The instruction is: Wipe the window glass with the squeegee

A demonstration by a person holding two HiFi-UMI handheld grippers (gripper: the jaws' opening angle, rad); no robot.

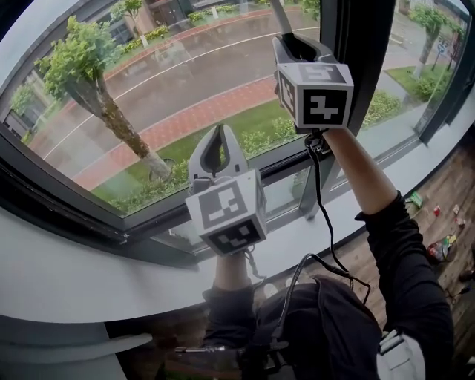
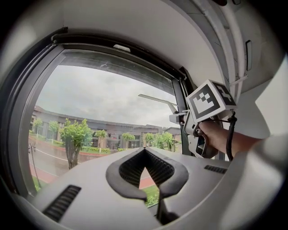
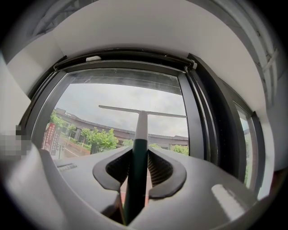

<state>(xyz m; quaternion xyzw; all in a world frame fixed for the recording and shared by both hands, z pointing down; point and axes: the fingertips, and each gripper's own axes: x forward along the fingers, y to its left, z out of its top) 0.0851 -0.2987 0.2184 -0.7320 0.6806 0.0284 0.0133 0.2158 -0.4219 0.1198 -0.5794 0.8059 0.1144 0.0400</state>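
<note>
The squeegee has a green and white handle and a thin long blade that lies level near the window glass; whether it touches the pane I cannot tell. My right gripper is shut on its handle, raised high by the dark mullion. In the head view only a stub of the squeegee handle shows above the right gripper. My left gripper is lower and to the left, shut with nothing in it. From the left gripper I see the squeegee blade and the right gripper.
A dark window frame borders the pane, with a broad white sill below it. A second pane lies right of the mullion. Small litter lies on the wooden floor at the right. A cable hangs from the right gripper.
</note>
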